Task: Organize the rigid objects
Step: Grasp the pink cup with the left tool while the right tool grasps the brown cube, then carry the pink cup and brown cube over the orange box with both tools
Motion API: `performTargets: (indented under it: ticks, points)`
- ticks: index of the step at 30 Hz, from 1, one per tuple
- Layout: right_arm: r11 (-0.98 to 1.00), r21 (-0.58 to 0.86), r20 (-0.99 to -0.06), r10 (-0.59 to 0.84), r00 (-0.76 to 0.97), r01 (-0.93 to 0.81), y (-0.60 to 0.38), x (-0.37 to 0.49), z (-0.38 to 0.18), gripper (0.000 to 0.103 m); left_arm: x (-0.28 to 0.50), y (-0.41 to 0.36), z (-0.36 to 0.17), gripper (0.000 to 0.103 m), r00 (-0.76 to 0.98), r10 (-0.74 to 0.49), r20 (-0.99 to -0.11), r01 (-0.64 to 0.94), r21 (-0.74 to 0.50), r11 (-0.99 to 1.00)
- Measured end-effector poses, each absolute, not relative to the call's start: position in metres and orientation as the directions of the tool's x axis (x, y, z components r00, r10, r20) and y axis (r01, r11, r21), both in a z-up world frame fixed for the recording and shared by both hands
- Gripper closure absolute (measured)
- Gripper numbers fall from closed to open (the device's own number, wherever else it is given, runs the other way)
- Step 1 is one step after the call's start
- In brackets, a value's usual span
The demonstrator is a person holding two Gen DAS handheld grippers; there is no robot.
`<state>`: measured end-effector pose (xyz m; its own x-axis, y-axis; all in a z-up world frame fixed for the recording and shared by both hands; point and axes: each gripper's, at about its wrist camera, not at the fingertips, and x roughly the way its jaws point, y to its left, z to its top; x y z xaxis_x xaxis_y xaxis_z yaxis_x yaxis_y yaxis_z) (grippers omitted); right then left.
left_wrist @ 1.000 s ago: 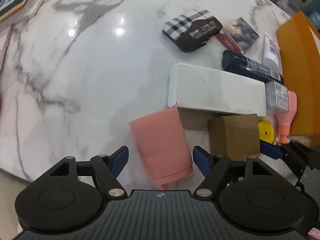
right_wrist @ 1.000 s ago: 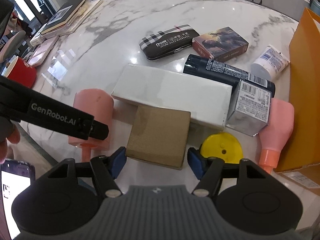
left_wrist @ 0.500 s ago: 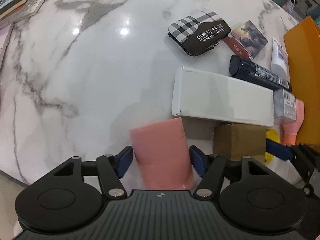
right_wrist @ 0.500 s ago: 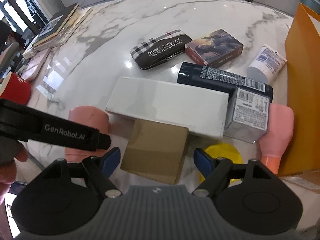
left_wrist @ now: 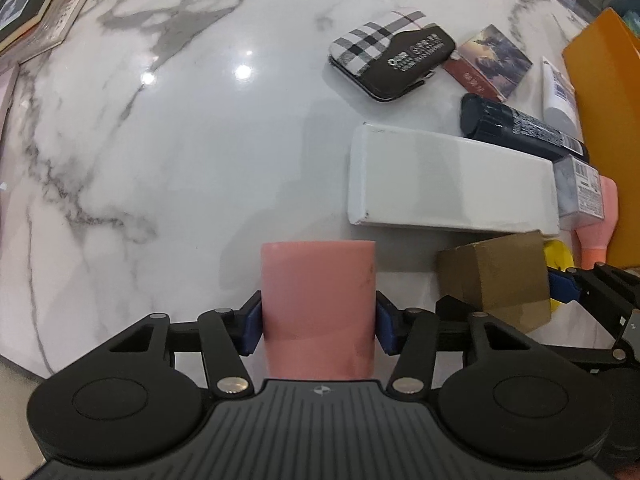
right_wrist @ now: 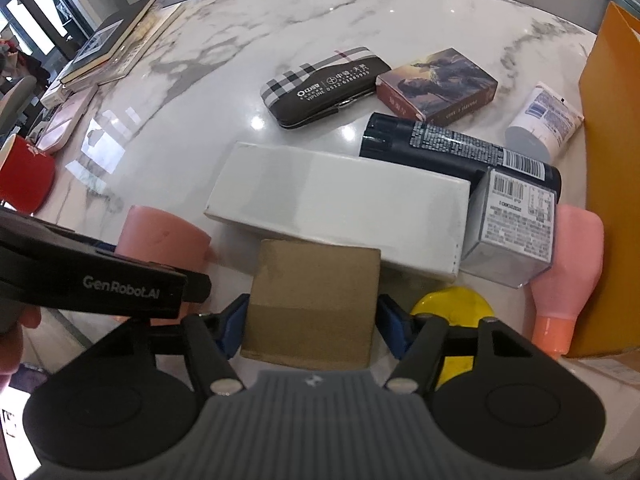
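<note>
Left tongs [left_wrist: 318, 322] closing, blue pads touching pink plastic cylinder cup [left_wrist: 318, 304] between them; right tongs [right_wrist: 312, 326] closing around brown cardboard box [right_wrist: 314, 300], left pad apparently touching

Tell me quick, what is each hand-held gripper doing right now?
Left hand-held gripper: closing, pads against the pink cup.
Right hand-held gripper: closing around the brown box, not yet gripping.

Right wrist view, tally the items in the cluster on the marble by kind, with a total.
Boxes: 4, white, brown cardboard, silver barcoded, picture-printed
Bottles and tubes: 4, two pink, black, white
Plaid case: 1
Yellow disc: 1
Total: 10
</note>
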<state>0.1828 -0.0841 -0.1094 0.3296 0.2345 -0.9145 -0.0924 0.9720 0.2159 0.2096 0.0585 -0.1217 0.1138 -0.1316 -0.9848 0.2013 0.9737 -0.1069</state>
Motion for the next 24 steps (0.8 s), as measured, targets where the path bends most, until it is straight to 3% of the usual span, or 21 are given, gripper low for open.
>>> performTargets:
  ticks: [12, 24]
  points:
    - [0.965, 0.217, -0.882, 0.26, 0.393, -0.149, -0.095, 0.17, -0.074, 0.044, 0.197, 0.046, -0.079, 0.041, 0.189, -0.189, -0.964, 0.247, -0.14, 0.959]
    - [0.975, 0.168, -0.811, 0.22, 0.543, -0.144, -0.158, 0.152, 0.008, 0.044, 0.192, -0.017, 0.003, 0.041, 0.281, -0.295, -0.913, 0.39, -0.172, 0.905]
